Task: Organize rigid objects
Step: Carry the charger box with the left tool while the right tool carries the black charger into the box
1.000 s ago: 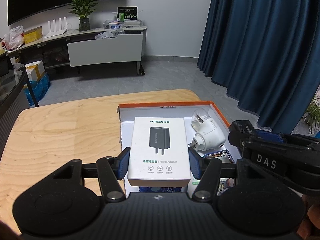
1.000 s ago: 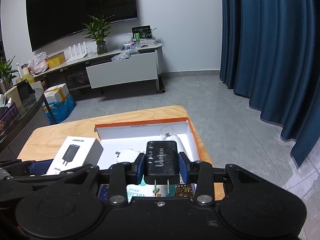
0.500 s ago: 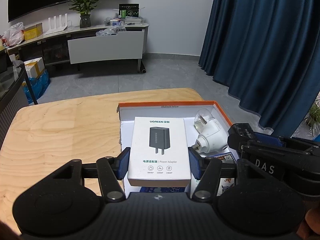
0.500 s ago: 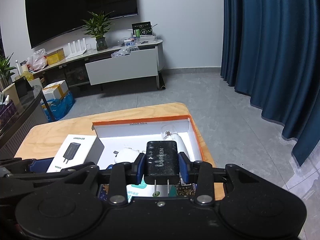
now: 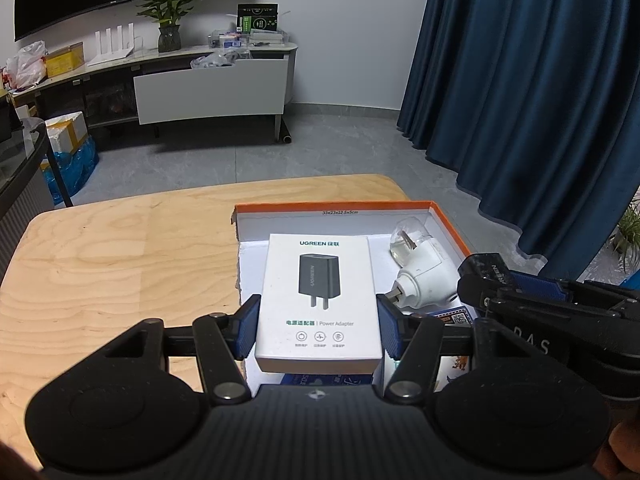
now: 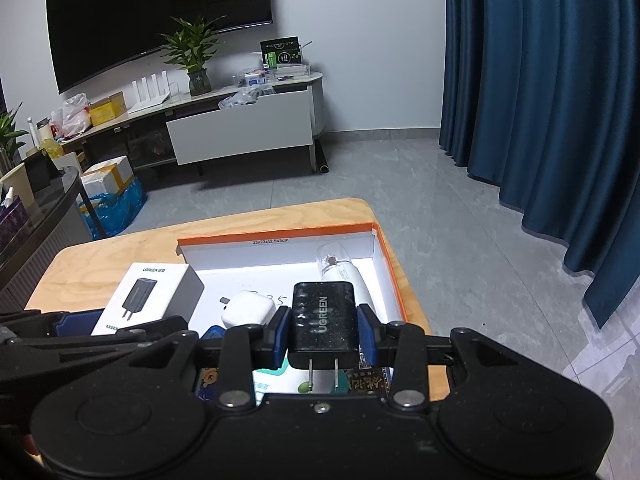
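Over the orange-rimmed tray (image 5: 448, 224) on the wooden surface (image 5: 120, 248), crowded with white plugs (image 5: 426, 280), your left gripper (image 5: 318, 330) clamps the white adapter box (image 5: 320, 300); your right gripper (image 6: 323, 334) grips the black charger (image 6: 323, 322), prongs toward you.

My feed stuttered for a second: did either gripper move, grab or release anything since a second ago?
No grab or release. Both views drifted slightly back from the orange-rimmed tray. The left gripper stays shut on the white adapter box, the right gripper on the black charger. The tray's contents are unchanged.
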`<state>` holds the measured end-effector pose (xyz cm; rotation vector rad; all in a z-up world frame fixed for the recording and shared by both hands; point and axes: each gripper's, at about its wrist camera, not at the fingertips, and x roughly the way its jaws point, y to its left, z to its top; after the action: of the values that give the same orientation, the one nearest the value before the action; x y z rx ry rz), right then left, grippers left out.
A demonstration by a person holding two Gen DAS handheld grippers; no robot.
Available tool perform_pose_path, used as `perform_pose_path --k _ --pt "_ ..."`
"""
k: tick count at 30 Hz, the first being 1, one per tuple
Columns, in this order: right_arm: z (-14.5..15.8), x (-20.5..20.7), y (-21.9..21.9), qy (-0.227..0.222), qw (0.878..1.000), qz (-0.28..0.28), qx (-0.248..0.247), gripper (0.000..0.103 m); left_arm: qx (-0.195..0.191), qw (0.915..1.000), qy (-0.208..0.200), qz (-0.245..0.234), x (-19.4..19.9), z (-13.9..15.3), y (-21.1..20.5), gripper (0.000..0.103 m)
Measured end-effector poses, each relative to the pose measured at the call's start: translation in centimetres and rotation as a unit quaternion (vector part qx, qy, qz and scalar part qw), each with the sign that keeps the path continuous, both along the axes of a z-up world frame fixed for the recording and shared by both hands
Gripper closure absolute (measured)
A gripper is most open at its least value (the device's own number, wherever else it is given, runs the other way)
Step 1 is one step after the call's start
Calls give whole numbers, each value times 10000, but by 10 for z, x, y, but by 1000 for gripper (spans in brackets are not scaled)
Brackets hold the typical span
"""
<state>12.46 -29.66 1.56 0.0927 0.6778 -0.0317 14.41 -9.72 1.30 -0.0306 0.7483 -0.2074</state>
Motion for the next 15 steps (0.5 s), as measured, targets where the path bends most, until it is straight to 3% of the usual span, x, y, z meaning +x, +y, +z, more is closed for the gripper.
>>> perform_pose_path --k 15 --pt "-4 4 2 61 10000 9 -9 59 -10 10000 50 -39 4 -2 0 43"
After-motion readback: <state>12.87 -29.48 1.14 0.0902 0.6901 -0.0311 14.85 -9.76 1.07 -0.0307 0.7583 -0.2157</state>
